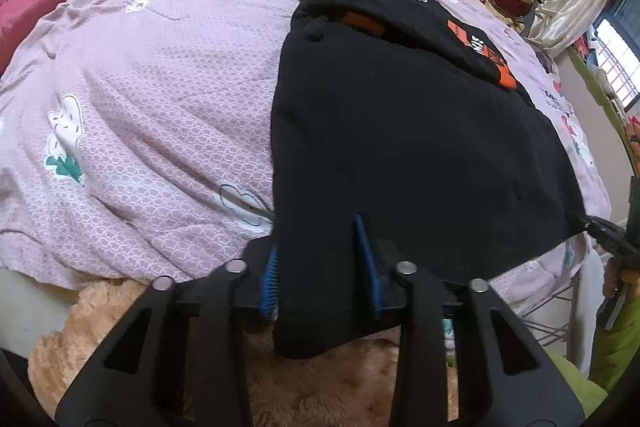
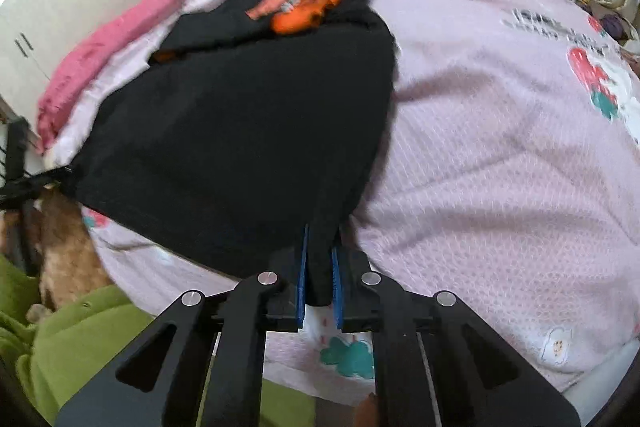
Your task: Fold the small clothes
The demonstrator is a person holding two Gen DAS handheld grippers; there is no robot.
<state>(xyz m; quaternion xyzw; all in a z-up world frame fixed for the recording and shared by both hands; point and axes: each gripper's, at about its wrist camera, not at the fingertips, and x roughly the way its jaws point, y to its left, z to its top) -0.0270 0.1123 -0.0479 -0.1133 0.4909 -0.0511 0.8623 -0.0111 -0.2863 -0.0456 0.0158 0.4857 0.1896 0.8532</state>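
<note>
Your left gripper has the near left corner of the black shirt between its blue pads. The jaws stand rather wide, with cloth hanging down between them, so I cannot tell if they really pinch it.

Your right gripper is closed on the near right corner of the shirt; a narrow bunch of cloth is squeezed between its pads.

So both grippers are at the near hem, one at each corner, and neither is clearly nearer to the shirt. The hem runs across from one to the other, a little raised above the bed sheet.

From here the shirt lies straight ahead, its long axis going away from you. At the far end the orange print shows, where one part is already turned over.

I think the coming move is to carry the hem forward, toward that far end. Keep both grippers level, or the fold will go crooked.
</note>
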